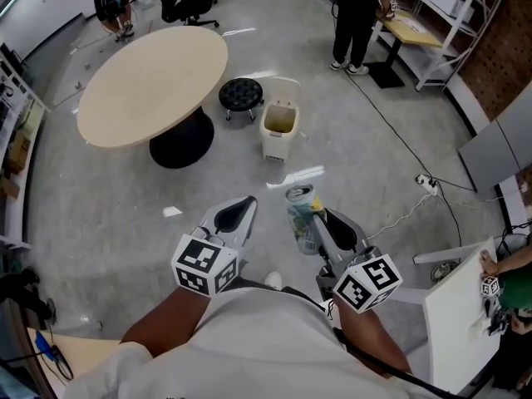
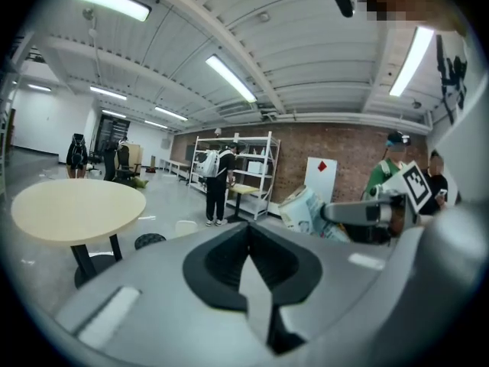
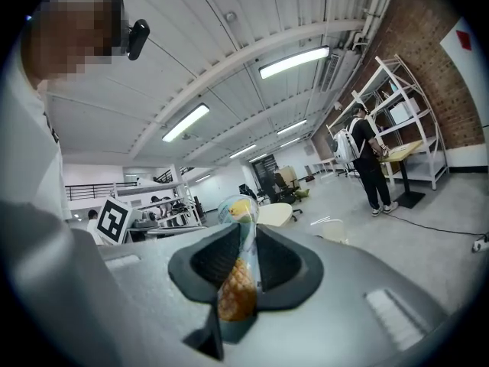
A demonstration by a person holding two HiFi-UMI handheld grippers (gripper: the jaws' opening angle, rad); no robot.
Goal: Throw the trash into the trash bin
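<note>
One crushed can (image 1: 302,219) pinched by right gripper (image 1: 322,221) fingers, label unreadable, left gripper (image 1: 248,203) fingers shut, empty

My head camera looks steeply down from close above the left claw (image 1: 248,201) and right claw (image 1: 322,216). Each claw camera rides just behind its own jaws, facing out almost level; all three catch the metal shelving (image 1: 475,25).

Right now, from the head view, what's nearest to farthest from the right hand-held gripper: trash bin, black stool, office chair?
1. Trash bin, on the floor ahead of the right hand-held gripper.
2. Black stool, beyond the bin, to its left.
3. Office chair, far off behind the round table.
</note>
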